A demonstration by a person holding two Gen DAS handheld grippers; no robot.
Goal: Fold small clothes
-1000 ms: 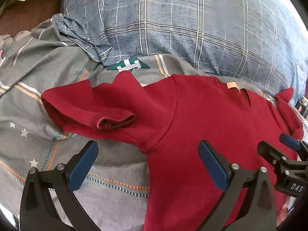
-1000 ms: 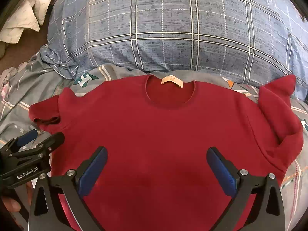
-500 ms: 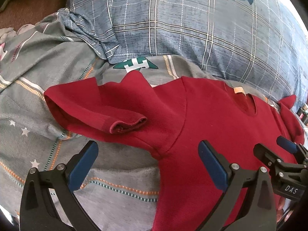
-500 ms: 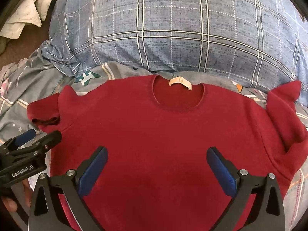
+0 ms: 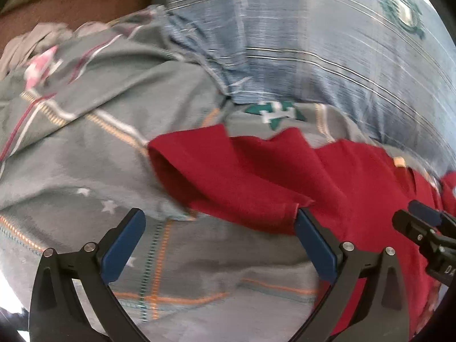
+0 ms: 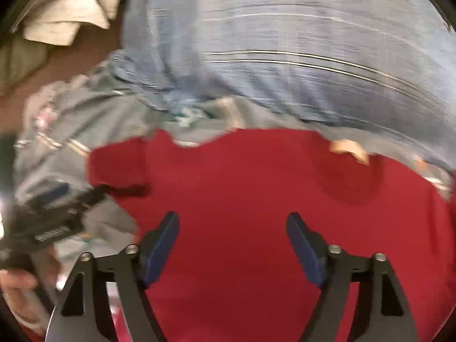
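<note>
A small red shirt (image 6: 256, 199) lies flat on a grey patterned bedsheet (image 5: 85, 142), its collar label (image 6: 347, 148) toward the pillow. Its rumpled sleeve (image 5: 228, 176) points left. My left gripper (image 5: 219, 216) is open just in front of that sleeve, its right pad close to the cuff, with nothing held. My right gripper (image 6: 232, 216) hovers over the shirt's body with its jaws closing and only flat red cloth below them, nothing pinched. The right gripper (image 5: 421, 219) also shows at the left wrist view's right edge, and the blurred left gripper (image 6: 77, 193) shows in the right wrist view.
A large blue plaid pillow (image 6: 285, 42) fills the far side behind the shirt. A white cloth (image 6: 65, 20) lies on a brown surface (image 5: 71, 2) at the far left. A hand (image 6: 14, 282) holds the left gripper at the lower left. Both views are motion-blurred.
Both grippers have swung left, so the shirt sits further right in each view. The left gripper now faces the sleeve. The right gripper's jaws have narrowed.
</note>
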